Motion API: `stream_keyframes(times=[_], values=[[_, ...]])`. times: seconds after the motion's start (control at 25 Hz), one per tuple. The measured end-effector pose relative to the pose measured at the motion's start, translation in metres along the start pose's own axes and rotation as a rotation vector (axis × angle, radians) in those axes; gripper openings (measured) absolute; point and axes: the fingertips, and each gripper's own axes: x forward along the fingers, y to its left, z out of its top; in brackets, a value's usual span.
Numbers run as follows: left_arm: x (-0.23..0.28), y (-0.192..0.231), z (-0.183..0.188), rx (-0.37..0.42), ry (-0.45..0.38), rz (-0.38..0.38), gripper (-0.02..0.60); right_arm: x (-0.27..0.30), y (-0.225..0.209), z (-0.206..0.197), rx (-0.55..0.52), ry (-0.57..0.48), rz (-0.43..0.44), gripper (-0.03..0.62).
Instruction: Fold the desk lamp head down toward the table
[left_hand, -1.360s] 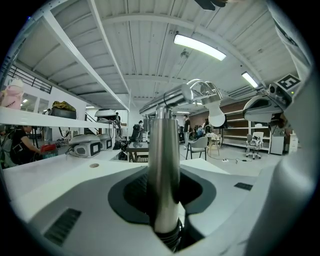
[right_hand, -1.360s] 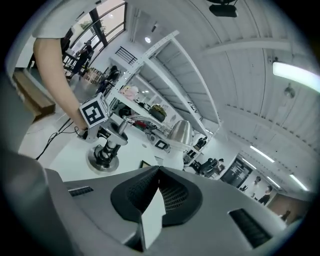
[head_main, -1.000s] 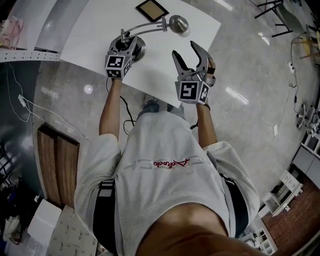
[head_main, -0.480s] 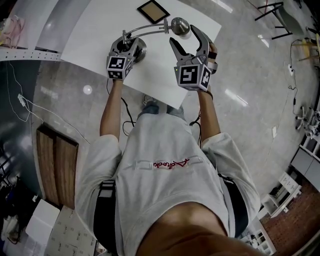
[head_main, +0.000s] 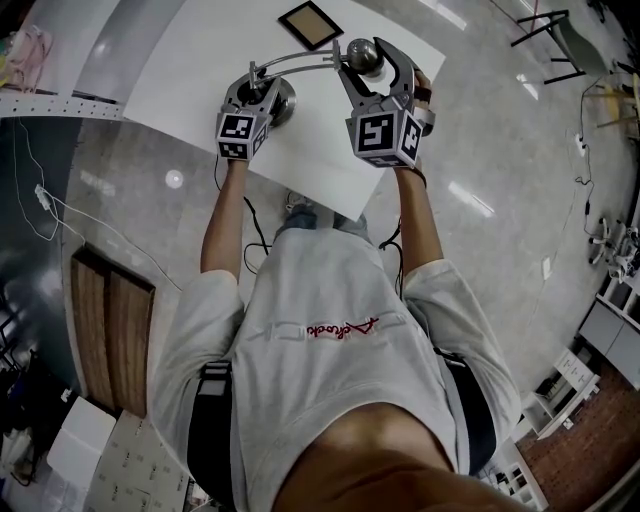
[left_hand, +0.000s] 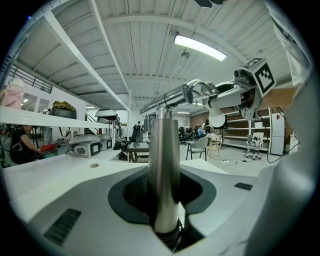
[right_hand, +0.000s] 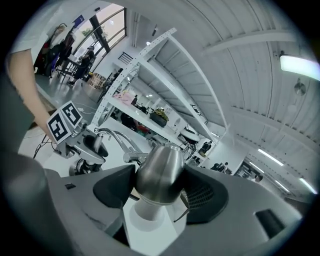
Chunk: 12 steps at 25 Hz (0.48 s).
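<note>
A brushed-metal desk lamp stands on the white table (head_main: 190, 60). Its round base (head_main: 281, 98) carries an upright post (left_hand: 163, 150), and a curved arm (head_main: 295, 57) runs right to the bell-shaped head (head_main: 362, 54). My left gripper (head_main: 252, 90) is shut on the post just above the base. My right gripper (head_main: 366, 62) straddles the lamp head (right_hand: 159, 172). Its jaws have just been closing with the head between them, but a gap still shows on the left side, so they stand open.
A dark picture frame (head_main: 307, 22) lies on the table beyond the lamp. The table's near edge runs just under my hands, with grey floor to the right. Shelving and workbenches fill the room behind.
My right gripper has travelled up the picture from the bare table to the lamp head and now brackets it. The left gripper has stayed on the post.
</note>
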Motion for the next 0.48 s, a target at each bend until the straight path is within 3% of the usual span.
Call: stream_keyframes(times=[0.32, 0.48], values=[[0.0, 0.0, -0.001, 0.003, 0.002, -0.003, 0.149, 0.001, 0.001, -0.003, 0.032, -0.003, -0.007, 0.307], [0.0, -0.001, -0.001, 0.003, 0.003, -0.006, 0.147, 0.001, 0.005, -0.017, 0.101, -0.008, -0.007, 0.307]])
